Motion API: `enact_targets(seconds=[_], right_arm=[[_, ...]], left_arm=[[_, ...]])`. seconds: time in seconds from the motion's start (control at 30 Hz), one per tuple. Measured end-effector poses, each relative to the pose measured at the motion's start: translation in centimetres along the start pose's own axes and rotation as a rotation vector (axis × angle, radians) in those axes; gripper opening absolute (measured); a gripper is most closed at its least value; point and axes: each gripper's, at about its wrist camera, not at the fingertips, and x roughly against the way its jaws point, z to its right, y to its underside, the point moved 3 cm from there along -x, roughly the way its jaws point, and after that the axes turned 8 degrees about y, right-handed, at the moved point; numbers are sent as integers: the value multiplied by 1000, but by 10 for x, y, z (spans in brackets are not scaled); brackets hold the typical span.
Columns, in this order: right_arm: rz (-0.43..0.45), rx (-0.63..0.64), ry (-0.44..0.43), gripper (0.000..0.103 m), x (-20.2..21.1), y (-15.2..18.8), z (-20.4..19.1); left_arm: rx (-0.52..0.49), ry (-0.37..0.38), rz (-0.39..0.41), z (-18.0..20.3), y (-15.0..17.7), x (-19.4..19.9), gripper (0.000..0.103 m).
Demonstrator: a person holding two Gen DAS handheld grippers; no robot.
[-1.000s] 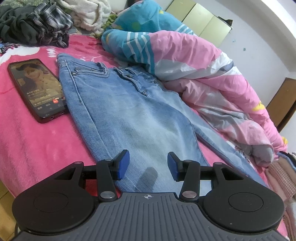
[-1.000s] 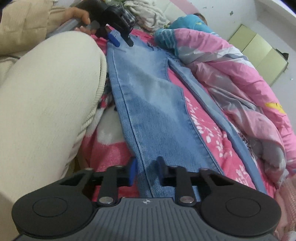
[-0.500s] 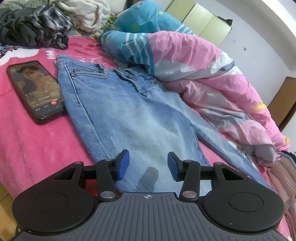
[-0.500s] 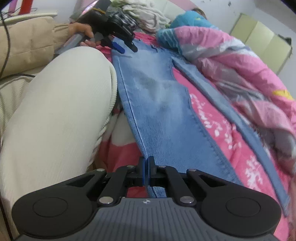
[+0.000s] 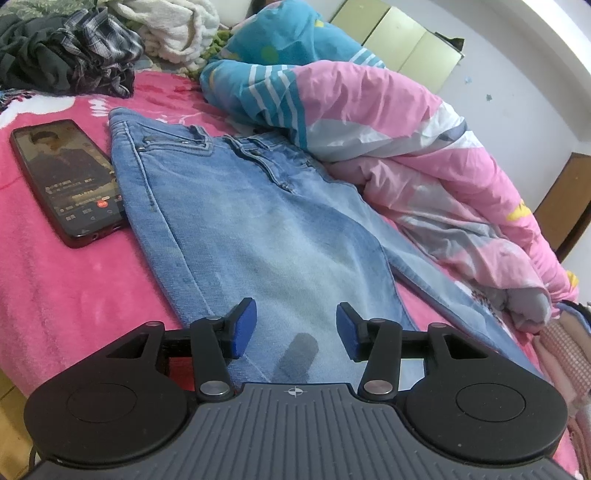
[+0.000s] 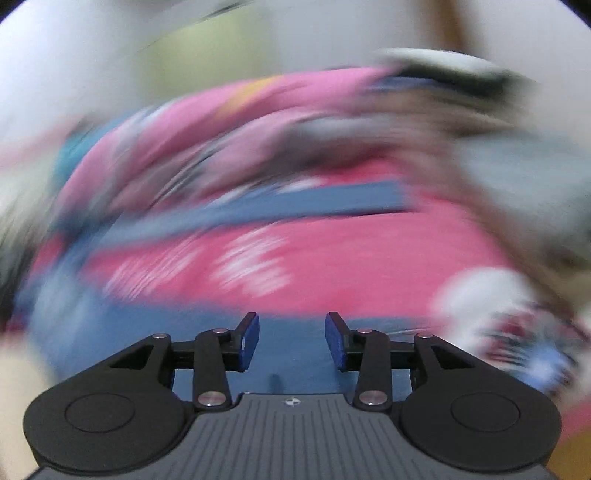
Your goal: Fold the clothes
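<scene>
1. Where the left gripper [image 5: 295,332] hovers, its blue pads [image 5: 243,326] stand apart with nothing pinched; pale denim shows through the gap, pads not pressing on it.
2. Far left of that gripper and ahead: a smartphone [image 5: 68,177] lying flat on the pink bedspread [image 5: 55,295], screen lit, its right edge just beside the jeans' outer seam.
3. Further ahead and left: a dark plaid heap of clothing [image 5: 70,51], with a white knit bundle [image 5: 173,29] to its right.
4. Straight ahead of the left gripper: the blue jeans [image 5: 258,229], spread flat, waistband at the far end, legs running back toward the camera. One leg passes under the pads; the other runs off to the right.
5. Ahead and right: a bunched pink, teal and grey quilt [image 5: 388,125] that overlaps the right end of the waistband.
6. Far right, near the frame edge: a stack of folded fabric [image 5: 565,354], partly cut off.
7. Right wrist view: heavily smeared. The right gripper [image 6: 291,341] is sharp; its jaws have just been opening and now stand parted, nothing between the pads.
8. Directly below and ahead of the right gripper: blue denim. Beyond it, pink bedspread, then a blue band that may be the other leg; I cannot tell for sure through the blur.
</scene>
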Motion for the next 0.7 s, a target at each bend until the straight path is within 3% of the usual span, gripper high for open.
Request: enact_targets(seconds=[0.1, 0.2, 0.57, 0.7], right_arm=[[20, -200, 94, 44, -7, -10, 63], [-35, -244, 85, 46, -17, -1, 84], [-21, -313, -71, 50, -23, 3, 88], [-36, -253, -72, 44, -31, 3, 80]], left_arm=[[0, 0, 1, 0, 0, 0, 48], [2, -1, 2, 0, 0, -1, 48], [-8, -8, 3, 2, 1, -1, 48], [-10, -11, 4, 2, 1, -2, 48]])
